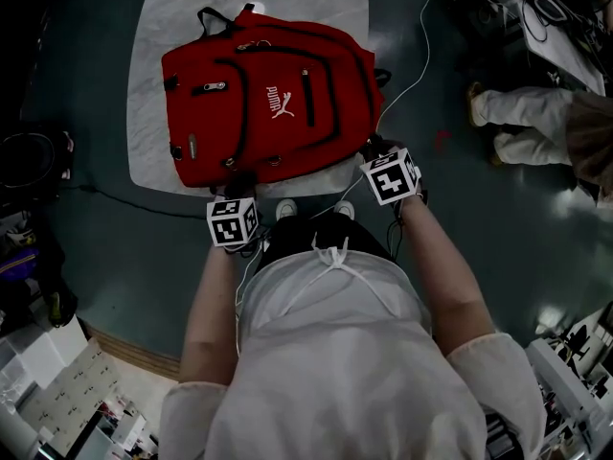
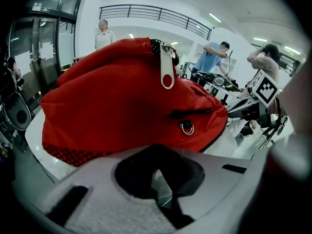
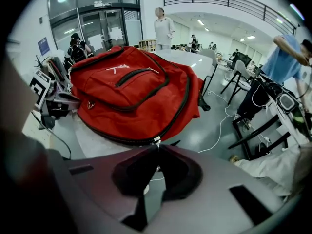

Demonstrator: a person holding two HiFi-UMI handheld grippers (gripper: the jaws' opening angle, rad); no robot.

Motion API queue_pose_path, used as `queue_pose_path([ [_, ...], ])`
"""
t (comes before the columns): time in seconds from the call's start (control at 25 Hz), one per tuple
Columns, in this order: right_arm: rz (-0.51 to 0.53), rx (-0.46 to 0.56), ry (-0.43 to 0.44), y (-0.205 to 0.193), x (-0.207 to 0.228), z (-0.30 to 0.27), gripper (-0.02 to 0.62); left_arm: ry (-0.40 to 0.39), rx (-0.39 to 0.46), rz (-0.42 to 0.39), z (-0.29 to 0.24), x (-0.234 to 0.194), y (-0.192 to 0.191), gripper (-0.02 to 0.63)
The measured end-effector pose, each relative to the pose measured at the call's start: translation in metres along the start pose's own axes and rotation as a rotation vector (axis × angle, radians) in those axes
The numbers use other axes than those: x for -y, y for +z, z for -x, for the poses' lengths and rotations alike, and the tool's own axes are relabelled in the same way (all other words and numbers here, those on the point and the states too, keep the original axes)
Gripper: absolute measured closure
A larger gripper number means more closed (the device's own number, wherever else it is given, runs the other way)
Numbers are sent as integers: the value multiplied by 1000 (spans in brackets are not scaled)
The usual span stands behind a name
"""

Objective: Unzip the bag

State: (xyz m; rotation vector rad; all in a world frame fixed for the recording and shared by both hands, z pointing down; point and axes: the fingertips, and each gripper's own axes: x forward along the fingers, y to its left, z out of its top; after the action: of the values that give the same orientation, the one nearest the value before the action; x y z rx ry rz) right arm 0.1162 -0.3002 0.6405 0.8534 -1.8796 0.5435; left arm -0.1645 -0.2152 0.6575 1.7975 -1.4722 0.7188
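— Two grippers; which one has the zip?
— My right gripper (image 3: 155,147); its jaws are clenched on the zip pull (image 3: 155,141) at the bag's (image 1: 263,99) near right corner; the track (image 3: 187,96) runs away from me along that side.
— And the left?
— My left gripper (image 2: 157,150) has its jaws together at the near edge; whether cloth is caught I can't tell; the bag is red, lying lengthwise across the table (image 1: 163,8).
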Motion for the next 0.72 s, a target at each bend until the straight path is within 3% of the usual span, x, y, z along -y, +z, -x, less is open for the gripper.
queue_pose_path([
  [0.16, -17, -3, 3, -2, -5, -3, 566, 11, 1, 1, -1, -1, 0, 584],
  [0.28, -38, -2, -48, -4, -3, -2, 565, 29, -11, -22, -4, -1, 2, 584],
  [0.48, -174, 92, -85, 0, -8, 18, 563, -25, -70, -97, 9, 9, 6, 583],
  [0.56, -207, 137, -77, 8, -13, 28, 564, -56, -33, -109, 19, 17, 17, 583],
  [0.72, -205, 263, -65, 48, -25, 57, 563, -92, 123, -170, 43, 39, 64, 583],
])
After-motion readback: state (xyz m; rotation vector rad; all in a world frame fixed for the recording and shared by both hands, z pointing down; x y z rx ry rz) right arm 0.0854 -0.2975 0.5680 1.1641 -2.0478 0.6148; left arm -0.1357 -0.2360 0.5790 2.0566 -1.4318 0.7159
